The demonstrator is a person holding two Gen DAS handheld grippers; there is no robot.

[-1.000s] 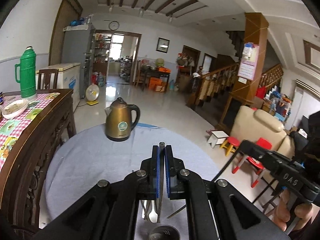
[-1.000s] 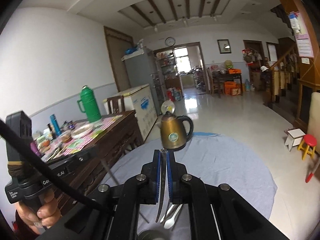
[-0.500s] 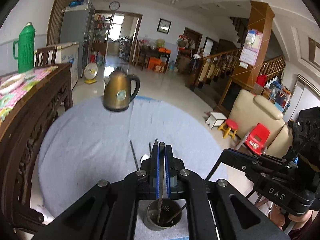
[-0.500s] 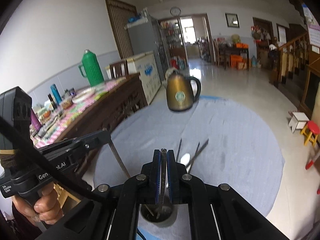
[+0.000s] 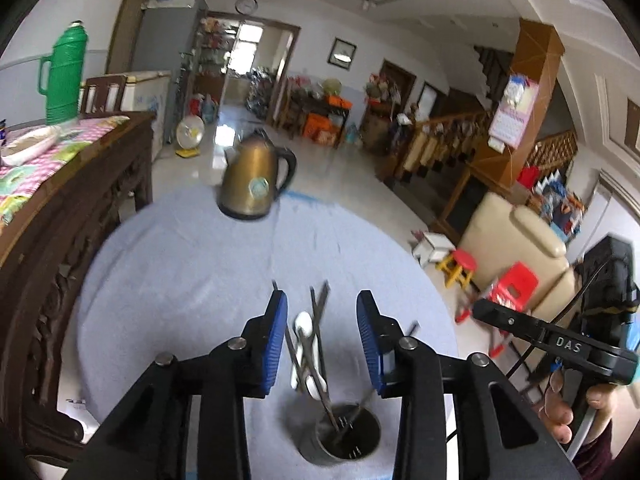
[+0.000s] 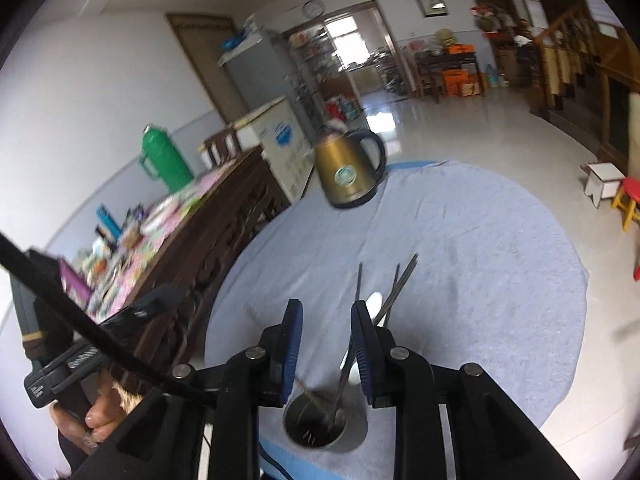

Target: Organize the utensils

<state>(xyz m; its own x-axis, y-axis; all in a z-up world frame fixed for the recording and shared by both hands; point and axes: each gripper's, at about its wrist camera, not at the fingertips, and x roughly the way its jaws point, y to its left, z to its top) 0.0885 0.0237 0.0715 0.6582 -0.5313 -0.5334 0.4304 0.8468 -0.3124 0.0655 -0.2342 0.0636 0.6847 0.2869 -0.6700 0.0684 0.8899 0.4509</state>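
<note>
Metal cup (image 5: 340, 436) holding utensils on round table (image 5: 180, 280); left gripper (image 5: 322, 336) and right gripper (image 6: 326, 340) above it, jaws just opening, apart, empty.

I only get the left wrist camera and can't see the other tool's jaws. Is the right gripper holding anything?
Observer: No. The right gripper has just been opening its jaws. A metal handle stands between them, but neither pad presses on it.
Operator: Where does that handle end up?
Observer: Its lower end sits inside the metal cup, which in the right wrist view lies straight below the gap between the jaws.
</note>
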